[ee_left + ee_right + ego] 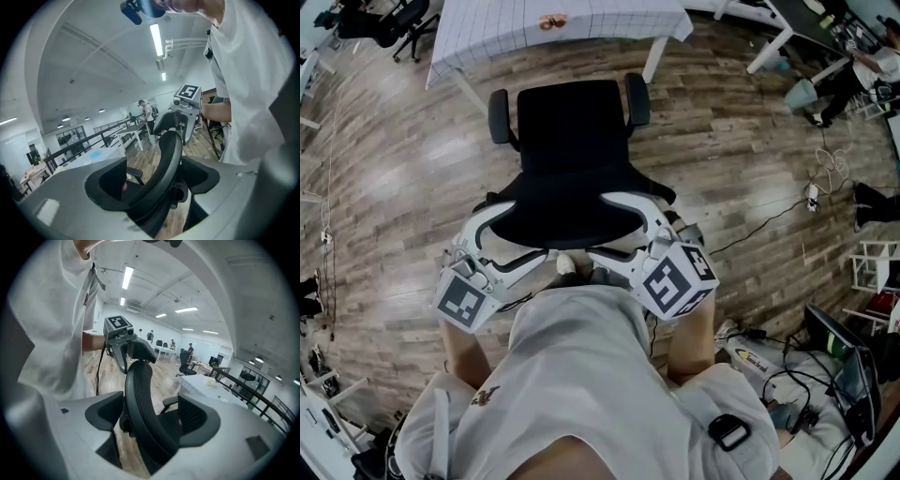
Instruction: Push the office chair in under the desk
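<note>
Near 6 o'clock, shows two hand-held grippers tilted slightly down: left gripper [520, 234] and right gripper [605, 227], jaws spread wide, straddling the backrest [572, 211] of one office chair [572, 131]. Places that chair at centre, short of one desk [487, 28] at 12 o'clock.

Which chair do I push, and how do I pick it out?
Find the white-clothed desk at the head view's top. The chair stands just before it, seat facing the desk. Unlike the far chair at top left, its backrest sits in the open jaws of the left gripper and right gripper.
</note>
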The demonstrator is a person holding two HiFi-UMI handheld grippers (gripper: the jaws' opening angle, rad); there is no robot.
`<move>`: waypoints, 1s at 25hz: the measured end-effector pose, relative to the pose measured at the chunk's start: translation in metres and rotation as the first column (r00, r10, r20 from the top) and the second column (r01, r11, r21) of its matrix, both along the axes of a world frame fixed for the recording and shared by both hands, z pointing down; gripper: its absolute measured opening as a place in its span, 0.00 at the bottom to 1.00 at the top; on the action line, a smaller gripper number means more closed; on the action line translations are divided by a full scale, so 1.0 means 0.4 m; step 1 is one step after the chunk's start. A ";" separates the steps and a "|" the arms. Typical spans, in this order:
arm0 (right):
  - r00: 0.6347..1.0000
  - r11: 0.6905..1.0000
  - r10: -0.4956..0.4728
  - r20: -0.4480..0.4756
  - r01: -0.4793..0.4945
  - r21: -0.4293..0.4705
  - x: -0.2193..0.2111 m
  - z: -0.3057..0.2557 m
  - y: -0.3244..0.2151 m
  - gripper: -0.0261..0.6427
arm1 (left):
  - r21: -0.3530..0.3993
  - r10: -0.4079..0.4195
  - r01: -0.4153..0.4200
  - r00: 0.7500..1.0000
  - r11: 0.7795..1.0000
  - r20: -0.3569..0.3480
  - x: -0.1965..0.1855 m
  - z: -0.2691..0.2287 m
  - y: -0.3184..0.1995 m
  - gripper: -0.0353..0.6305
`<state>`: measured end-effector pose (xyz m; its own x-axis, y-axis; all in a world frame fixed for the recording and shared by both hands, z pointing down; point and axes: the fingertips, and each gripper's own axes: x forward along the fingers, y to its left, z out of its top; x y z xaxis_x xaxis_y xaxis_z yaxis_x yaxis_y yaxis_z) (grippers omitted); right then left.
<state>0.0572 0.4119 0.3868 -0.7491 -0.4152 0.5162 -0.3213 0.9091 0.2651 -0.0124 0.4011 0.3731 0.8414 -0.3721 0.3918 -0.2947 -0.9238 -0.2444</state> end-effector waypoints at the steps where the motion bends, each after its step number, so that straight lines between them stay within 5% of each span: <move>1: 1.000 1.000 0.001 -0.010 -0.001 0.004 0.000 0.004 -0.002 0.58 | 0.002 0.000 0.000 1.000 1.000 0.003 0.001 0.000 -0.001 0.60; 16: 0.996 0.995 -0.065 -0.065 0.060 -0.076 0.004 0.028 -0.011 0.56 | -0.034 -0.004 0.006 0.997 0.999 0.072 0.016 0.019 -0.007 0.59; 25: 0.995 0.995 -0.091 -0.031 0.090 -0.042 0.007 0.022 -0.022 0.56 | -0.046 -0.018 0.021 0.998 0.999 0.065 0.022 0.019 -0.021 0.60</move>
<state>0.0600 0.4030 0.3957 -0.7649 -0.3248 0.5562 -0.2291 0.9443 0.2363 -0.0037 0.3929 0.3806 0.8068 -0.3679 0.4623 -0.2975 -0.9290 -0.2201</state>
